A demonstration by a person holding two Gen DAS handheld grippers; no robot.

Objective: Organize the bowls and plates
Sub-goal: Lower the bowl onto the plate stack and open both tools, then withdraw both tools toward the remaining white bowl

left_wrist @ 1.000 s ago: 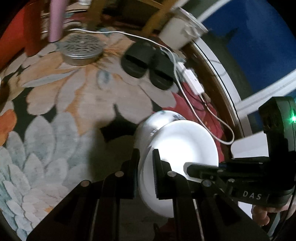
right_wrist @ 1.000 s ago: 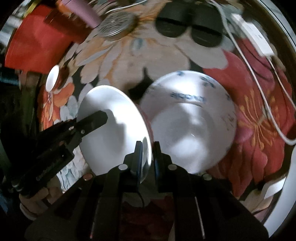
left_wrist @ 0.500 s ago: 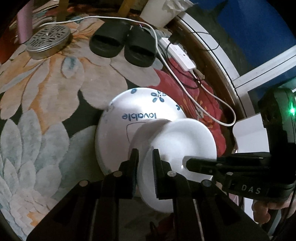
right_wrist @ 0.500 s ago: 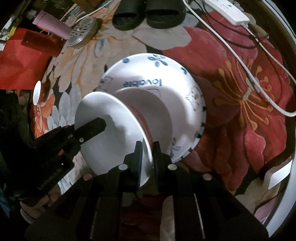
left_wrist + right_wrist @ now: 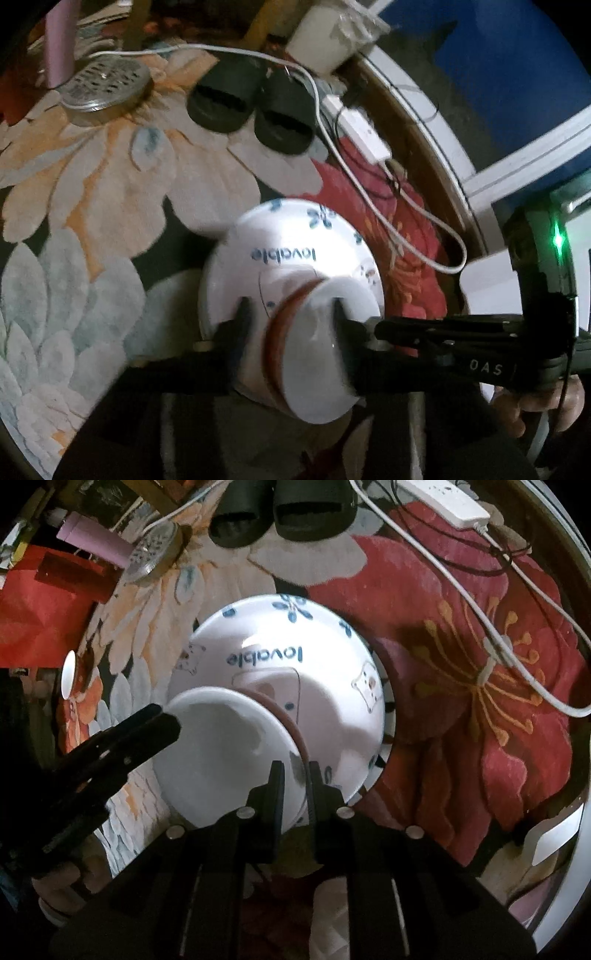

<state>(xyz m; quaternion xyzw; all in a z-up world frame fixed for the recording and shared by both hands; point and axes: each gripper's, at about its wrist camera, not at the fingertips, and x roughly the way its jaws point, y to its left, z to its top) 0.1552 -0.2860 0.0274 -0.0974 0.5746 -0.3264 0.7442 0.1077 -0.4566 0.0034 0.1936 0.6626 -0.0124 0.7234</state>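
A large white bowl (image 5: 284, 236) (image 5: 332, 709) with blue flowers and the word "lovable" sits on the floral carpet. A small white bowl (image 5: 321, 369) (image 5: 221, 746) with a red-brown band under its rim leans tilted inside it. My right gripper (image 5: 295, 775) (image 5: 373, 328) is shut on the small bowl's near rim. My left gripper (image 5: 290, 314) (image 5: 166, 723) is opening. Its jaws stand on either side of the opposite rim, and the left finger is clear of the bowl.
Beyond the bowls lie a pair of black slippers (image 5: 251, 103) (image 5: 284, 513), a perforated metal lid (image 5: 105, 85) (image 5: 153, 552) and a pink bottle (image 5: 59, 40) (image 5: 96, 541). A white power strip (image 5: 364, 134) (image 5: 447, 498) and cables trail along the right. A hand (image 5: 535, 406) holds the right gripper.
Both grippers brought the small bowl over and down into the large bowl. The left jaws, shut on its rim before, have now spread apart. The right gripper keeps its grip.
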